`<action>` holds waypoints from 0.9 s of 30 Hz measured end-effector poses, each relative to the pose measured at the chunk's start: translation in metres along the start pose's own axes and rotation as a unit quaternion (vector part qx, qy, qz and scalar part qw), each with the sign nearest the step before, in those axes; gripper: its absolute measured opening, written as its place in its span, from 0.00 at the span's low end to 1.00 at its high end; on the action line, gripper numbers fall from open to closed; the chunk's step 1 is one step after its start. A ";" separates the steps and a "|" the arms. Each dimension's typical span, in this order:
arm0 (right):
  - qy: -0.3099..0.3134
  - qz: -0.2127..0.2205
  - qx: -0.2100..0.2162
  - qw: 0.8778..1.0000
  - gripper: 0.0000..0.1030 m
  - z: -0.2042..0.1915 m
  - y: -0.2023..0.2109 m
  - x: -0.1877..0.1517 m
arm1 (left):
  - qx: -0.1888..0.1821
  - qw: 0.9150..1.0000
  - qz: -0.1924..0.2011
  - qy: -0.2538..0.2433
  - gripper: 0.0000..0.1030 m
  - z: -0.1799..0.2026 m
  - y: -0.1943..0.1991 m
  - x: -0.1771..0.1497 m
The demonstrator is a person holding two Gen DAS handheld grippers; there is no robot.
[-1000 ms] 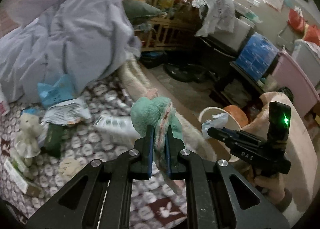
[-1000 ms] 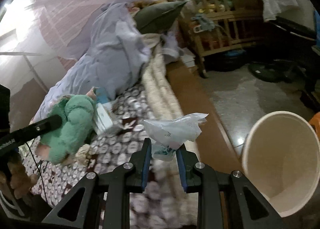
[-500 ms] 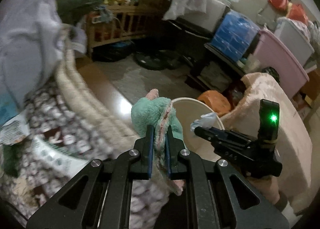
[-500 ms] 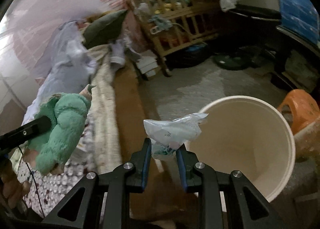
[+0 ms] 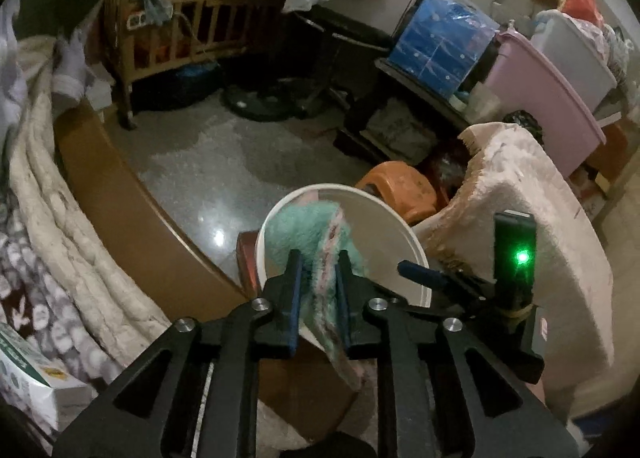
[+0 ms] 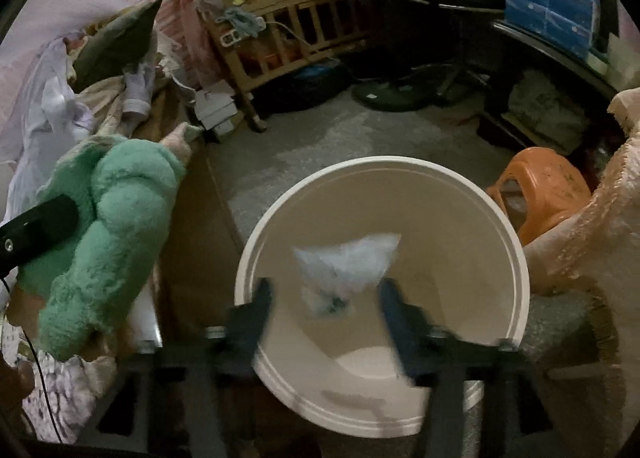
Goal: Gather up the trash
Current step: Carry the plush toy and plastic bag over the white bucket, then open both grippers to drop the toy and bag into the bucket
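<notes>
Two items are handled: a plastic wrapper (image 6: pixel 348 262) is released over the white bucket (image 6: pixel 516 254) by the spread right gripper (image 6: pixel 326 294); a green plush (image 5: pixel 308 226) is pinched by the left gripper (image 5: pixel 318 278) above its rim.

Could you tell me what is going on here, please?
A person with a gripper in each hand is collecting trash into a white bucket on the floor. The right gripper is over the bucket with its fingers wide apart, and a crumpled plastic bag shows between them, seemingly just let go and dropping in. The left gripper is clamped on a fuzzy green cloth item, held by the bucket's rim and not yet released.
</notes>
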State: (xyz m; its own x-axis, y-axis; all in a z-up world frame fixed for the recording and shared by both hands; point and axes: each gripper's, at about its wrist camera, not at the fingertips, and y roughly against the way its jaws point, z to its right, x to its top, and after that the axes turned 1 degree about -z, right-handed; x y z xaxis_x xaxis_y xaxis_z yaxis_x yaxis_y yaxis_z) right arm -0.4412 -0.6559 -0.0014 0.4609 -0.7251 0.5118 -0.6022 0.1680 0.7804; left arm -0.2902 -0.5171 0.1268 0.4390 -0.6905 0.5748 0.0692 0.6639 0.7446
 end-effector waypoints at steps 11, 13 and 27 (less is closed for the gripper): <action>-0.005 -0.004 0.004 1.000 0.65 -0.009 -0.001 -0.005 | 0.032 0.999 0.011 0.026 0.36 -0.022 0.024 -0.016; 0.003 -0.002 0.005 1.000 0.65 -0.015 0.003 -0.006 | 0.047 0.998 0.017 0.026 0.36 -0.026 0.034 -0.021; 0.055 0.022 0.011 0.998 0.65 -0.074 0.029 -0.005 | 0.127 0.989 0.054 0.055 0.36 -0.074 0.102 -0.064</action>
State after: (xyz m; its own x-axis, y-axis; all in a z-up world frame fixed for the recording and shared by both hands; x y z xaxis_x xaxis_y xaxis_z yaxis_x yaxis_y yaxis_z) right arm -0.4124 -0.5978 0.0457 0.5023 -0.6395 0.5820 -0.6364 0.1823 0.7495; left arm -0.2448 -0.3836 0.1408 0.5273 -0.5746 0.6260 -0.2046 0.6292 0.7499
